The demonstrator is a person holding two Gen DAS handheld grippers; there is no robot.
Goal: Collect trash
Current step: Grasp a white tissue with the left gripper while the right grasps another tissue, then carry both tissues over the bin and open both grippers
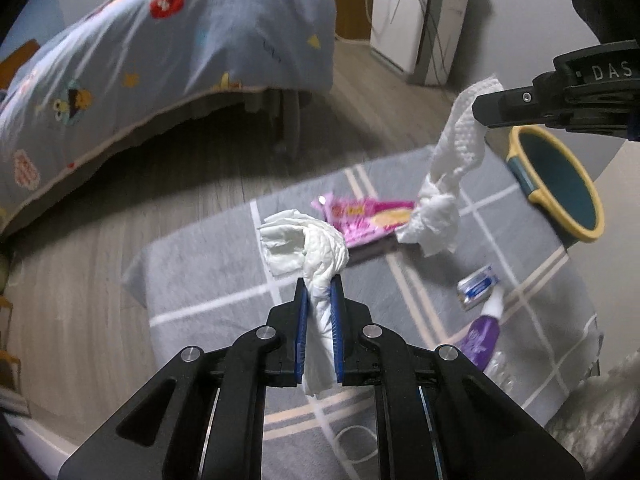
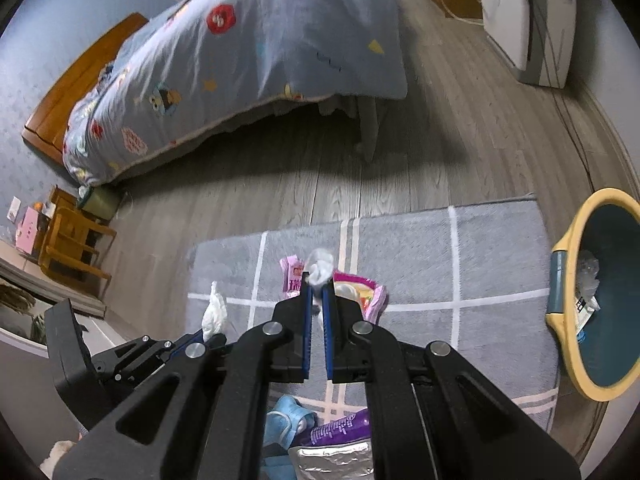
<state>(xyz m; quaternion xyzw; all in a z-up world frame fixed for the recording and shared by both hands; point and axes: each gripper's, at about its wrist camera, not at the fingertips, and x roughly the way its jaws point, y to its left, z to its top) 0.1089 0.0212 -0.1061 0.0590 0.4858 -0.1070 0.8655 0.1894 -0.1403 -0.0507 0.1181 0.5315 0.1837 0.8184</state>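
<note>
Rug (image 1: 208, 280) litter partly hidden behind gripped tissues (image 1: 320, 248).

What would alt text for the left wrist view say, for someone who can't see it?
The left gripper is shut on a crumpled white tissue above a grey checked rug. At upper right the right gripper holds another tissue, near a yellow-rimmed bin; a pink wrapper lies on the rug.

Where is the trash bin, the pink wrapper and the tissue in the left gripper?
trash bin (image 2: 560, 252): right wrist view, on its yellow rim.
pink wrapper (image 1: 360, 216): left wrist view, on its middle, lying on the rug.
tissue (image 1: 320, 248): left wrist view, on the crumpled part above the fingers.
</note>
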